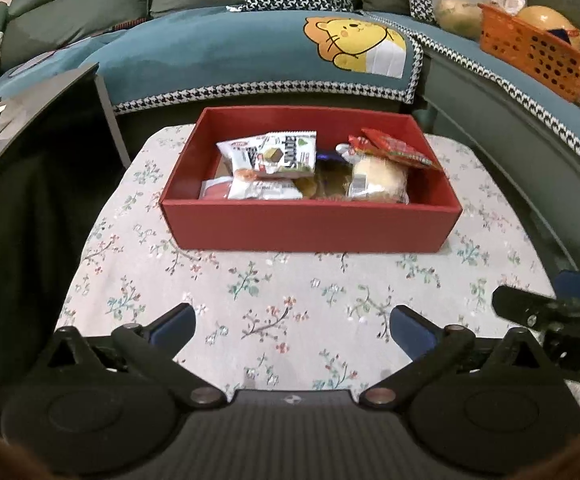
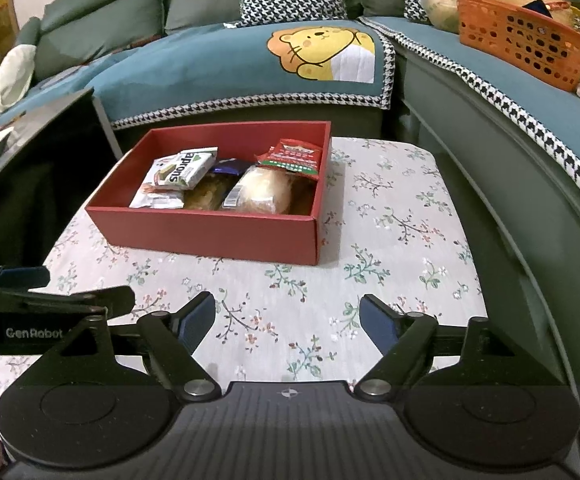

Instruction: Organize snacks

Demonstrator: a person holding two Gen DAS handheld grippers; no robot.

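A red open box [image 1: 309, 226] [image 2: 214, 232] stands on the floral tablecloth [image 1: 250, 292] [image 2: 389, 216]. It holds several snacks: a white and green packet [image 1: 278, 156] [image 2: 184, 168], a wrapped bun [image 1: 377, 178] [image 2: 264, 190], a red packet [image 1: 397, 148] [image 2: 295, 156] against the right wall and a flat white packet [image 1: 266, 191] [image 2: 158, 200]. My left gripper [image 1: 291, 326] is open and empty, near the table's front edge. My right gripper [image 2: 288, 318] is open and empty too, beside it on the right.
A teal sofa cover with a yellow lion [image 1: 357, 46] [image 2: 321, 54] lies behind the table. An orange basket [image 1: 537, 50] [image 2: 517, 32] sits on the sofa at right. A dark side table [image 1: 34, 120] [image 2: 30, 128] stands at left. The other gripper shows at the frame edge [image 1: 549, 312] [image 2: 50, 304].
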